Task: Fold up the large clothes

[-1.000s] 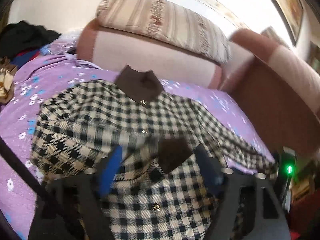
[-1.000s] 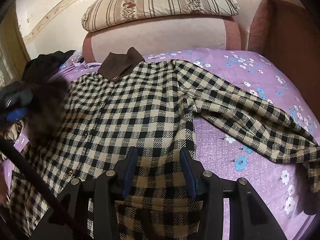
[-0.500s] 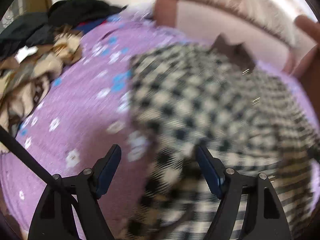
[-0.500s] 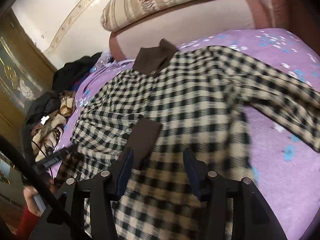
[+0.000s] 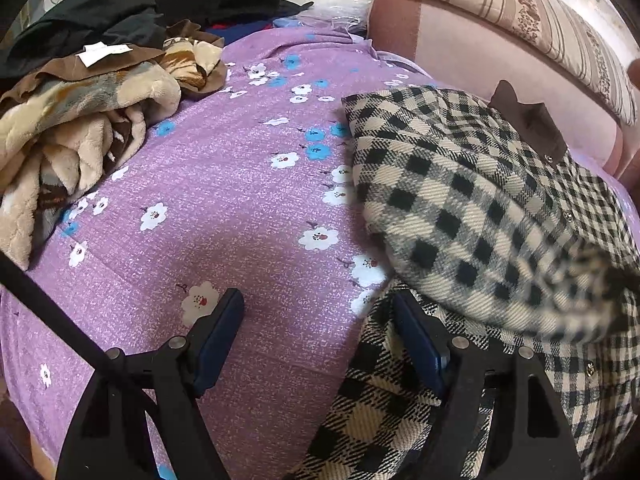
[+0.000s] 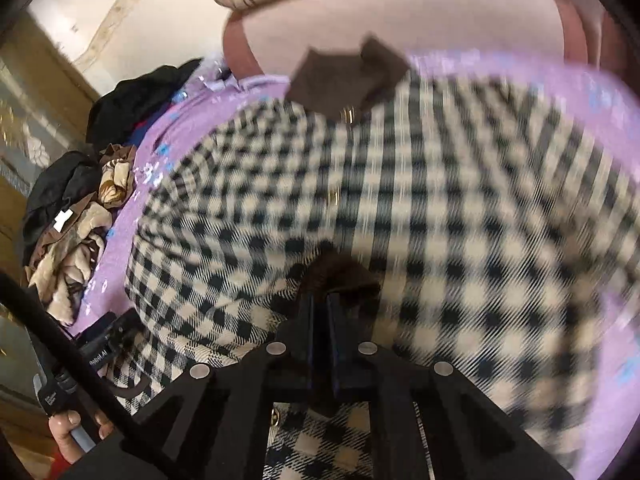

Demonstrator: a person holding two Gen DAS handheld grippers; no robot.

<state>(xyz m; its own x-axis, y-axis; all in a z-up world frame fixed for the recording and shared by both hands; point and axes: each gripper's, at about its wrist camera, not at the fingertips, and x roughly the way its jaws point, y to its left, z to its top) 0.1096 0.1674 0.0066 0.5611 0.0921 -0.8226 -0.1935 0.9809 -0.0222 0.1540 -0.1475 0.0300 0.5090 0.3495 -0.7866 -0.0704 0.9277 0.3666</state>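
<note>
A black-and-beige checked coat (image 5: 472, 208) with a brown collar (image 5: 528, 118) lies on the purple flowered bed (image 5: 224, 208), its left sleeve folded over the body. My left gripper (image 5: 316, 336) is open and empty above the sheet, its right finger against the coat's edge. In the right wrist view the coat (image 6: 420, 200) is blurred. My right gripper (image 6: 320, 312) is shut on the brown cuff (image 6: 340, 276) of the folded sleeve, over the coat's front. The collar (image 6: 340, 80) lies at the far end.
A heap of beige and brown blankets and dark clothes (image 5: 80, 92) lies at the bed's left. A pink padded headboard (image 5: 480, 52) with a striped pillow (image 5: 540, 12) stands behind. The hand on the left gripper's handle (image 6: 68, 432) shows at the lower left of the right wrist view.
My left gripper let go of the sleeve and swung left over the bare sheet. My right gripper moved left over the coat and closed on the brown cuff.
</note>
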